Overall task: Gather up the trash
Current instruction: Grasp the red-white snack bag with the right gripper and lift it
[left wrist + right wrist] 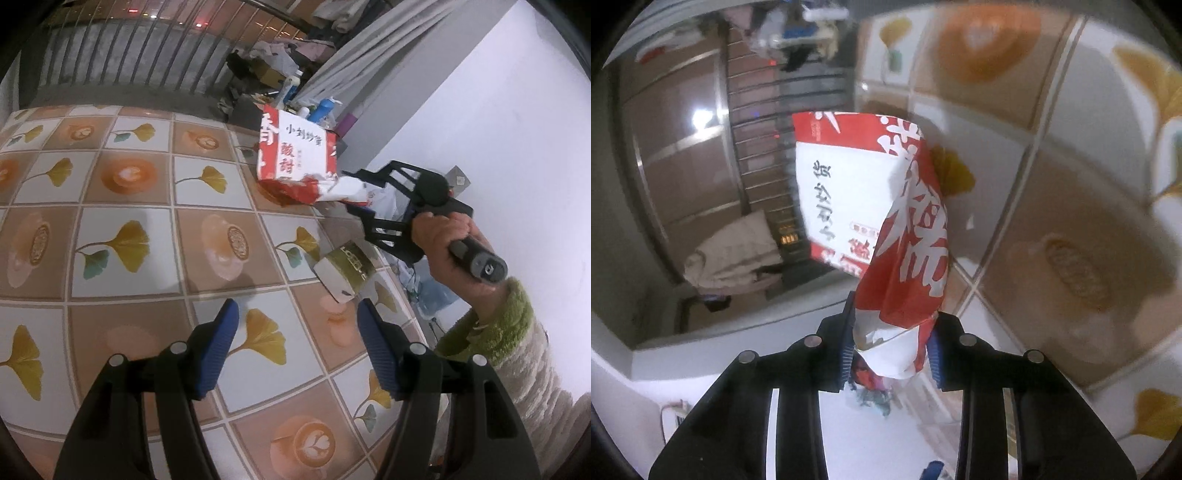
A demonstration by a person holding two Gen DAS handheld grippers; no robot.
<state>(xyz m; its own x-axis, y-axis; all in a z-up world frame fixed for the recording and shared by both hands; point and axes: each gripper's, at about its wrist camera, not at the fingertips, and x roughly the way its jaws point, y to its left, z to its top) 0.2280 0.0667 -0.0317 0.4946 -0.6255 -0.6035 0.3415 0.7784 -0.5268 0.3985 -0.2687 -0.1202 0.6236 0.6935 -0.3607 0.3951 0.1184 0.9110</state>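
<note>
Left wrist view: left gripper point(295, 343) hanging over patterned tile floor point(122, 177), blue pads point(225, 332) spread, nothing between, probably lining up on small white-and-gold carton point(345, 271) lying just ahead to right. Farther right, person's hand point(439, 236) working right gripper point(349, 192), pinching crumpled end of red-and-white paper snack bag point(299, 158).

Right wrist view: right gripper point(892, 350) squeezing bag's scrunched edge point(901, 332), rest of it dangling clear of floor, guessing so it carries easy.
</note>
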